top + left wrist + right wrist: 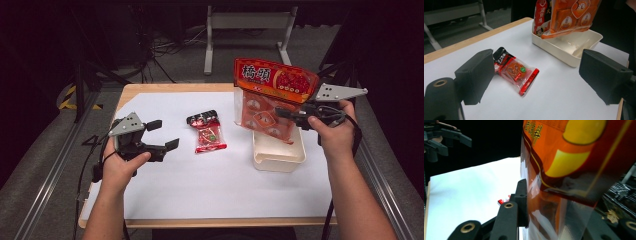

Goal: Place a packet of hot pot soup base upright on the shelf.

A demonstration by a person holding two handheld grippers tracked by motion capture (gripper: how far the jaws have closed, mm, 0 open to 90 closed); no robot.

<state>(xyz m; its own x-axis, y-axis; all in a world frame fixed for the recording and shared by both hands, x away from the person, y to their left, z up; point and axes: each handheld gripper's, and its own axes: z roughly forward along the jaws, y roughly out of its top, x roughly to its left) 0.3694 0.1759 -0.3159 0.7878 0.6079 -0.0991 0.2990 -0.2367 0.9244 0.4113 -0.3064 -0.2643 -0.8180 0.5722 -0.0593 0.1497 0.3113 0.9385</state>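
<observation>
A large orange snack bag (270, 97) with red header hangs above the cream tray (295, 155), held upright by my right gripper (287, 116), which is shut on it from the right. In the right gripper view the bag (574, 170) sits between the jaws, one black finger (521, 202) pressing its left face. My left gripper (162, 135) stands open above the white sheet at the left, nothing between its fingers. A small red snack packet (207, 132) lies flat on the sheet between the two grippers; in the left gripper view the packet (516, 71) lies just ahead of the open jaws.
White paper (200, 185) covers most of the wooden table (165, 87). The tray (574, 53) stands at the right of the sheet, its inside bare where visible. A metal frame leg (210, 40) stands on the floor beyond the table; rails run along both sides.
</observation>
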